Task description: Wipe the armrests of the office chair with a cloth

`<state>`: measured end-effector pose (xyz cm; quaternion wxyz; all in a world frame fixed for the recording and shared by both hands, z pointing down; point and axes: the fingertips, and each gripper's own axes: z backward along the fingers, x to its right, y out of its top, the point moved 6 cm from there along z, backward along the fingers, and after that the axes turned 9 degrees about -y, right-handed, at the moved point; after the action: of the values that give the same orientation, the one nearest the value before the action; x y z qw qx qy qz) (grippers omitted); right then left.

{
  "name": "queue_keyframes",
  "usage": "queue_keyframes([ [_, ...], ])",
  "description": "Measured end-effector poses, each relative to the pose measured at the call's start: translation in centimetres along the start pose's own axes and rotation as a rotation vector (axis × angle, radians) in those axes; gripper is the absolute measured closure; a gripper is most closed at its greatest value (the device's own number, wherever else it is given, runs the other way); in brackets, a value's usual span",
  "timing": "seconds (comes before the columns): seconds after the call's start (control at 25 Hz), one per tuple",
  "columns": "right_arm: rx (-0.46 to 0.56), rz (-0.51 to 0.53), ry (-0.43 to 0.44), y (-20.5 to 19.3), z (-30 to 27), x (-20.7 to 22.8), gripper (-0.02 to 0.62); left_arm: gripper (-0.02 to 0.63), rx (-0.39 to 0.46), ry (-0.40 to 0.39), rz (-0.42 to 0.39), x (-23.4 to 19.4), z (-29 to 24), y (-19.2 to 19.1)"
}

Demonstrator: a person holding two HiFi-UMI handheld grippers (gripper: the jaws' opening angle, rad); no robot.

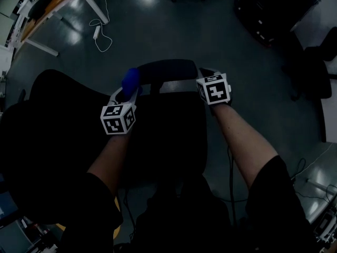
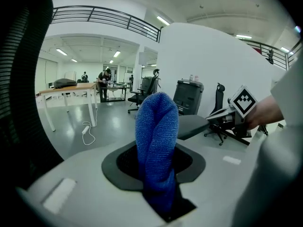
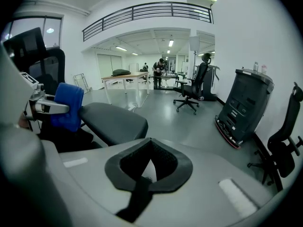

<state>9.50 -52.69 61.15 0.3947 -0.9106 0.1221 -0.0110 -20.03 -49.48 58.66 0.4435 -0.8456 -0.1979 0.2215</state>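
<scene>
At the centre of the head view, the left tongs point(image 1: 128, 91) are clamped on a blue cloth point(image 1: 130, 80). Their own view shows the cloth standing up in a thick fold from between the jaws. The cloth sits at the left end of the dark padded armrest point(image 1: 168, 68); whether it touches the pad cannot be told. The right tongs point(image 1: 205, 74) are just beside the armrest's right end. Their jaws are drawn together with nothing between them, and their view shows the pad ahead and to the left, apart from them. The marker cubes of both tongs face up toward the head camera.

Both bare forearms come up from the bottom of the frame. The left forearm point(image 1: 113, 157) runs nearly straight upward, and the right forearm point(image 1: 245, 138) slants up and to the left.

The black office chair point(image 1: 63, 120) fills the left and middle of the frame below the armrest. Beyond it is a grey, glossy floor point(image 1: 210, 25). A white cable point(image 1: 100, 36) lies on the floor toward the upper left, near the legs of a wooden surface point(image 1: 50, 7). Another dark chair point(image 1: 321, 62) stands at the right edge.
</scene>
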Motion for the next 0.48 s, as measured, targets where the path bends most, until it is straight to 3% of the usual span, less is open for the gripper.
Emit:
queue_keyframes([
  [0.48, 0.024, 0.013, 0.022, -0.5, -0.1, -0.7, 0.595, 0.468, -0.012, -0.026, -0.024, 1.9, -1.2, -1.0],
])
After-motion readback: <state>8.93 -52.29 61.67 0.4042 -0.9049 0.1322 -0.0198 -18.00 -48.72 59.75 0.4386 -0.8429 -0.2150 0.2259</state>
